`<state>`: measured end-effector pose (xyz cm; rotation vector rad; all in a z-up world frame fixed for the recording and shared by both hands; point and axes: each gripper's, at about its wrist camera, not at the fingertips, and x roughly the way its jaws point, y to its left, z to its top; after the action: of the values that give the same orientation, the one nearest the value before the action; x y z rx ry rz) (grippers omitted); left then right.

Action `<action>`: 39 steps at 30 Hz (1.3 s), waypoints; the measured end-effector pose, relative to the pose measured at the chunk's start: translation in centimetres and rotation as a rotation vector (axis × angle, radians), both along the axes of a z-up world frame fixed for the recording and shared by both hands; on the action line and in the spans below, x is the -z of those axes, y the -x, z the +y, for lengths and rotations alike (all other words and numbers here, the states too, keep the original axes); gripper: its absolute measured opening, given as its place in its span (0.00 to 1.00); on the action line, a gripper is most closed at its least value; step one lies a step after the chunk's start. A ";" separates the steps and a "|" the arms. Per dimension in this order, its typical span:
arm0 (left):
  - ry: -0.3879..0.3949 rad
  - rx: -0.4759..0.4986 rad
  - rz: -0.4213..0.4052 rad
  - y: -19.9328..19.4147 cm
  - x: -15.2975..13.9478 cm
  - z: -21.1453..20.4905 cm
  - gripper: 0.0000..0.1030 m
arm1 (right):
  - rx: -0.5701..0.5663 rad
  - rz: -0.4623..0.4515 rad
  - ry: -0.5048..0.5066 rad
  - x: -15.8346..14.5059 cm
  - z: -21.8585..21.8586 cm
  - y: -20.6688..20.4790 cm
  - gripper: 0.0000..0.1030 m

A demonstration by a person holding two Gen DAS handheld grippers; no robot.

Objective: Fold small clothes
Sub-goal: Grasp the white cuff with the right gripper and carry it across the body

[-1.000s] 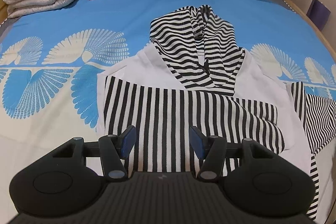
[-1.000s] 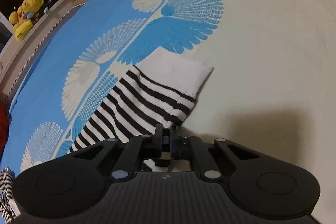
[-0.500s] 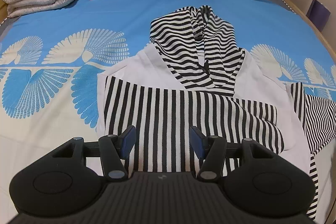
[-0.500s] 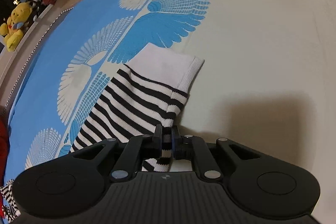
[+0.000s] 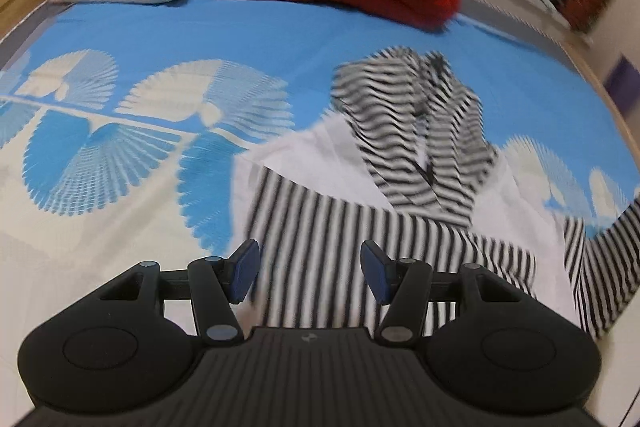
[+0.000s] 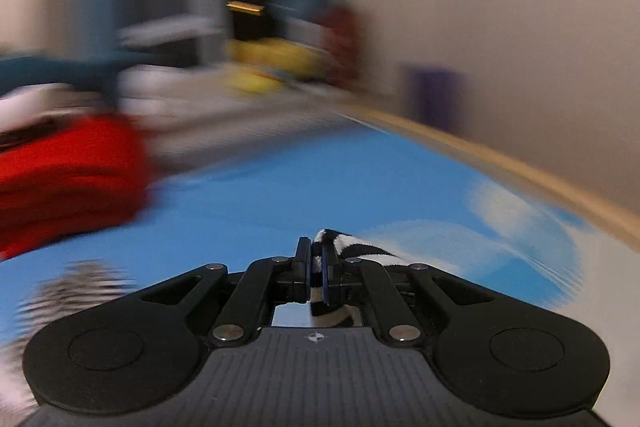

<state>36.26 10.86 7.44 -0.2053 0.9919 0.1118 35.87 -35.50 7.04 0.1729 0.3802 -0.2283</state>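
Bedspread (image 5: 248, 39) hoodie (image 5: 360, 211); right gripper (image 6: 316, 267) pinches sleeve (image 6: 348, 245).

- Soft, even indoor light; colours are vivid.
- Left view slightly motion-blurred; hoodie (image 5: 400, 195) stripes smear.
- Right view heavily streaked; only the gripper (image 6: 316, 267) is sharp.
- Fisheye bends edges.

right gripper (image 6: 316, 269) lifted off the bed, striped sleeve (image 6: 352, 245) raised
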 end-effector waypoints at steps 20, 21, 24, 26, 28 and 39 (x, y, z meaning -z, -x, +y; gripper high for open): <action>0.204 -0.121 0.108 -0.3 3.1 5.9 0.49 | -0.232 0.677 -0.458 10.7 12.7 0.7 0.26; 0.244 -0.125 0.134 -0.4 4.0 5.9 0.48 | -0.171 0.720 -0.507 12.1 11.6 0.7 0.26; 0.331 -0.150 0.205 -0.6 6.3 5.7 0.47 | -0.052 0.809 -0.553 14.9 9.3 1.2 0.21; 0.373 -0.154 0.247 -0.7 7.7 5.4 0.47 | -0.040 0.794 -0.606 15.2 8.2 1.7 0.19; 0.403 -0.166 0.286 -0.8 8.9 5.0 0.47 | -0.039 0.788 -0.578 14.3 7.8 1.9 0.22; 0.409 -0.282 0.347 -1.3 11.4 5.3 0.47 | -0.014 0.779 -0.573 14.2 5.0 2.1 0.26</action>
<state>37.52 16.14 -3.94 -0.7206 1.3227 0.2062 33.73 -30.48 -7.18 0.6517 1.2217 -0.1604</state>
